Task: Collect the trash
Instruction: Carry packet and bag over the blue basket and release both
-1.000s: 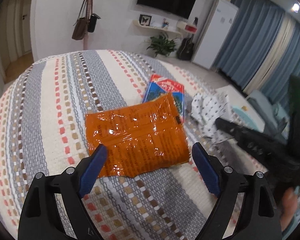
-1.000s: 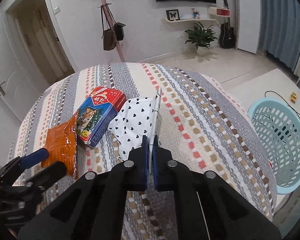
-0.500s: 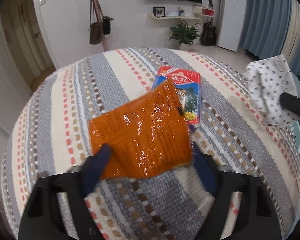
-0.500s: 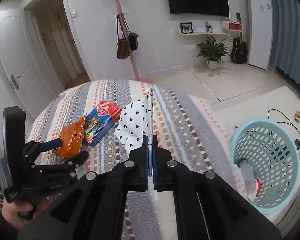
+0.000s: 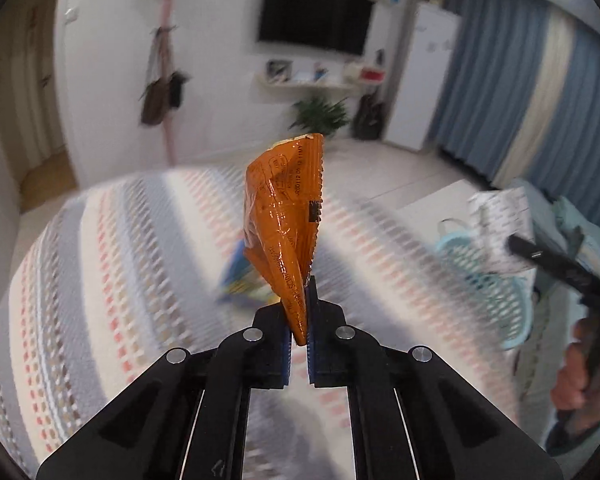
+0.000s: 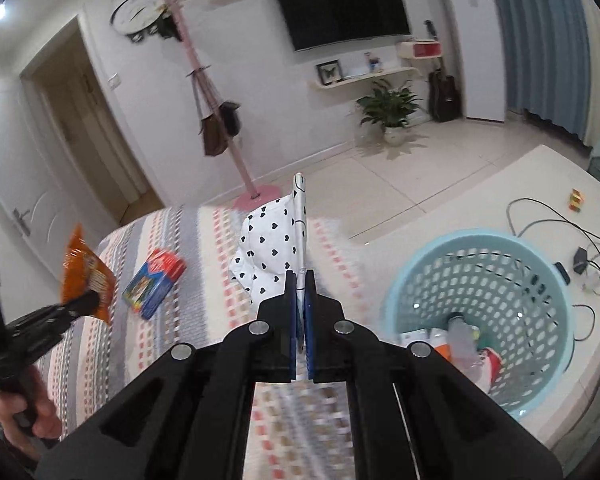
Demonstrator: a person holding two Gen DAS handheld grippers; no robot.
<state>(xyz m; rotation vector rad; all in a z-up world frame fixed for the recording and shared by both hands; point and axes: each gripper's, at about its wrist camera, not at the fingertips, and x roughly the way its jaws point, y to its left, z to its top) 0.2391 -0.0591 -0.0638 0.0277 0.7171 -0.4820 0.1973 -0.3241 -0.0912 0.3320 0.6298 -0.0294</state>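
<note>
The left gripper [image 5: 299, 320] is seen with its jaws clamped on the lower corner of an orange snack wrapper [image 5: 286, 216], which stands crumpled and upright above the fingers, lifted clear of the striped woven cover [image 5: 100, 272]. In the right wrist view the same wrapper [image 6: 85, 276] is held at the far left, above the cover's left side.

The right gripper [image 6: 299, 292] is closed on a white wrapper printed with black hearts [image 6: 274, 248], pinched by its folded edge and raised off the cover.

A blue and red carton [image 6: 156, 282] is left lying flat on the cover, left of the heart-print wrapper and right of the orange one, touching neither.

A pale blue perforated basket [image 6: 540, 280] is placed on a lower white surface at the right, beside the cover's edge. Several discarded items are noted on its floor; they cannot be identified. In the left wrist view the basket [image 5: 496, 292] is blurred, at the right.
</note>
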